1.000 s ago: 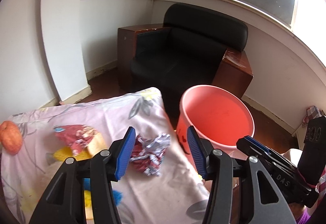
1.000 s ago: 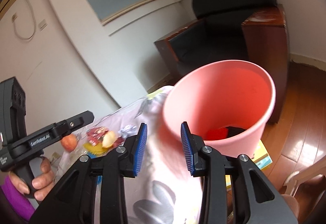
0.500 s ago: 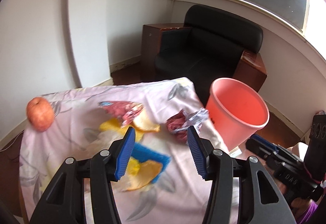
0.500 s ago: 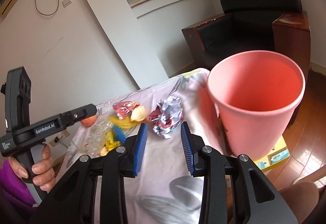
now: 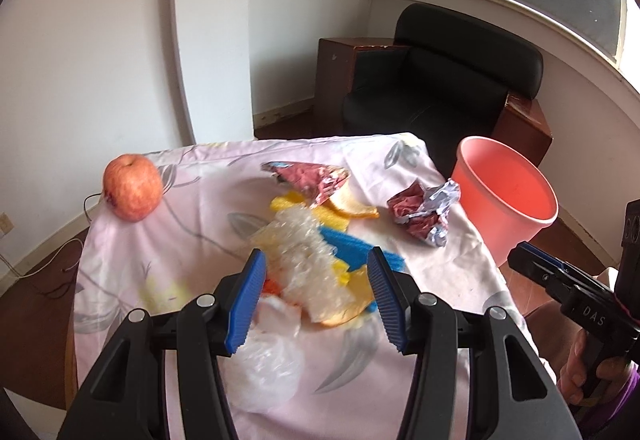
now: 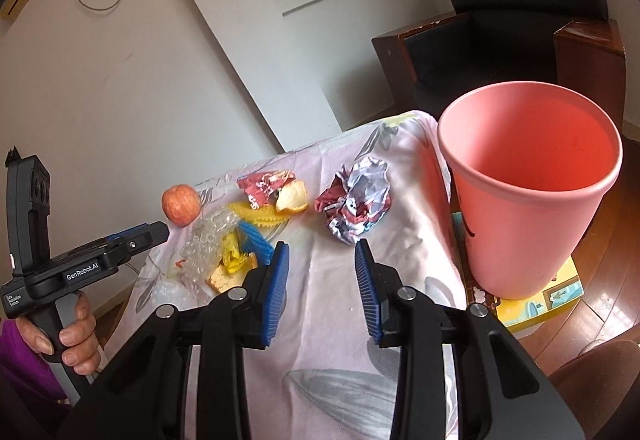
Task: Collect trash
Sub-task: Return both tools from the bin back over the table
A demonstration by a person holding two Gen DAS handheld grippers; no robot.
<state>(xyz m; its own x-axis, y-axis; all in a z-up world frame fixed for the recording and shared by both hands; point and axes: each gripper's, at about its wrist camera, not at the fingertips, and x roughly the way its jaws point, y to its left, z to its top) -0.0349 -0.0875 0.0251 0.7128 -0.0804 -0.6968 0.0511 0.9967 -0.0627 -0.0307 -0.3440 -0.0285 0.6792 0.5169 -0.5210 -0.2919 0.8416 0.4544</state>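
On the flowered tablecloth (image 5: 180, 240) lies a trash pile: bubble wrap (image 5: 304, 252), a blue ridged piece (image 5: 352, 248), orange peel (image 5: 352, 206), a red foil wrapper (image 5: 308, 178) and a clear plastic bag (image 5: 268, 360). My left gripper (image 5: 316, 260) hovers open over the bubble wrap, pads apart from it. A crumpled red-and-silver wrapper (image 6: 356, 200) lies just beyond my right gripper (image 6: 322, 252), which is open and holds nothing. The pink bin (image 6: 528, 180) stands off the table's right edge. In the right wrist view the left gripper (image 6: 156, 232) sits above the pile.
A whole apple (image 5: 132, 186) rests at the table's far left corner. A black armchair (image 5: 440, 88) with wooden sides stands behind the bin. The bin stands on a yellow box (image 6: 552, 292) on the wooden floor. A cable trails on the floor at left.
Both grippers have swung left, away from the bin and over the table. The bin has slid to the right of each view, and the trash pile now lies under the left gripper.
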